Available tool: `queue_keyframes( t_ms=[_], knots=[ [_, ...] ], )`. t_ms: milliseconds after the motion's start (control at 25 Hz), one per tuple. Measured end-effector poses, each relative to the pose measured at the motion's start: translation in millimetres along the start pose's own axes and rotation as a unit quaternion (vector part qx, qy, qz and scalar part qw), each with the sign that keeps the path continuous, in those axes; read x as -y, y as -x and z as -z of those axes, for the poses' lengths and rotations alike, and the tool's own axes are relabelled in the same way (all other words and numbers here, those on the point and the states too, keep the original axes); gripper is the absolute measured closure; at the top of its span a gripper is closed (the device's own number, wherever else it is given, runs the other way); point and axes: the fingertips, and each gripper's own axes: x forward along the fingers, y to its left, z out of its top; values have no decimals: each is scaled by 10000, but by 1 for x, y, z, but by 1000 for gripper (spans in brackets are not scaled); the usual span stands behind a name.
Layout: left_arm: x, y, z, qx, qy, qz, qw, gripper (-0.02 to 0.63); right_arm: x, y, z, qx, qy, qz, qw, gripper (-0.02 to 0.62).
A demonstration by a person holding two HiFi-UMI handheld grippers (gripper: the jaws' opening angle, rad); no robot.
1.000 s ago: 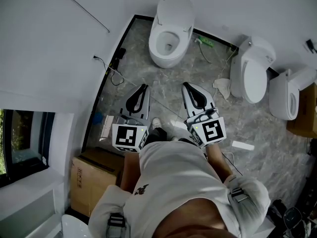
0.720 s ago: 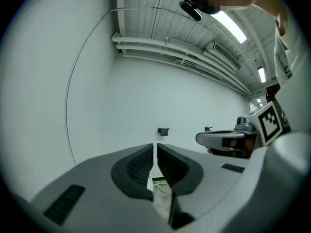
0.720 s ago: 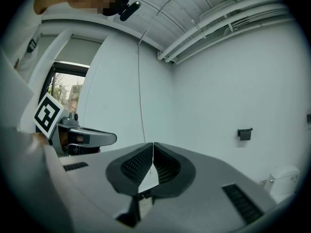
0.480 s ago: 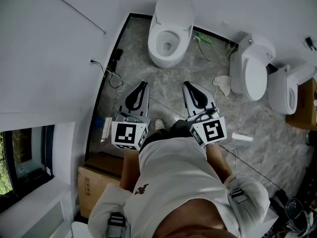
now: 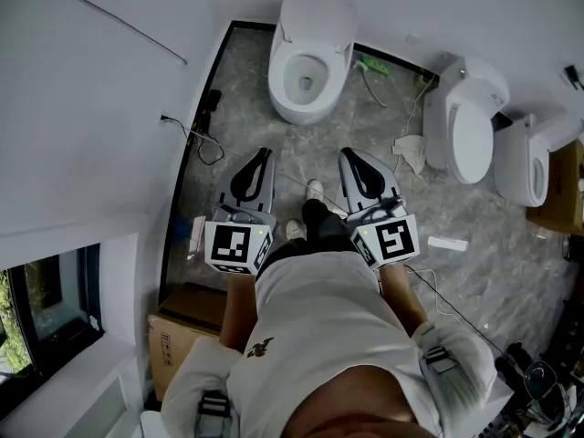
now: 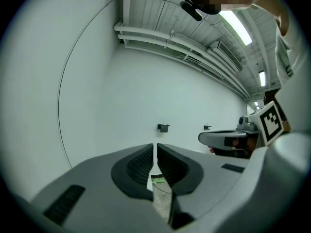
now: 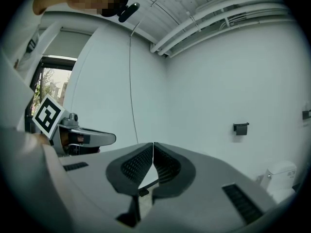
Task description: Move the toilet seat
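Note:
A white toilet [image 5: 310, 57] stands at the far wall in the head view, its lid raised and its bowl showing. My left gripper [image 5: 264, 155] and right gripper [image 5: 348, 155] are held side by side, well short of it, both pointing toward it. Each is shut with nothing between its jaws. In the left gripper view the left gripper's [image 6: 155, 145] jaws meet at the tips, and so do the right gripper's [image 7: 153, 143] in the right gripper view. Both views face the plain white wall.
Two more white toilets [image 5: 470, 130] [image 5: 529, 162] stand at the right. On the grey marbled floor lie cables [image 5: 205, 135], a green item [image 5: 376, 67], crumpled paper [image 5: 411, 158] and a small white piece [image 5: 447, 243]. A cardboard box [image 5: 182, 327] sits at the lower left. The person's shoe [image 5: 313, 190] shows between the grippers.
The person has stepped toward the far toilet, and a shoe has come forward between the grippers. Both grippers went along, still shut and empty.

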Motion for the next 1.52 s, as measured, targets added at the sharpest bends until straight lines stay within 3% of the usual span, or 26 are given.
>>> queue_keyframes(
  t_ms=[920,1200,1520],
  knots=[
    [-40,-181,6,-441,-23,-151,9989,565,140,-120,27,-336,-237,-159,9990,574],
    [-43,-215,18,-604,19,-73,9981,565,173,-129,43,-466,-360,35,9983,574],
    [-62,-241,25,-659,-41,199,9976,565,181,-153,51,-569,-390,314,9971,574]
  ],
)
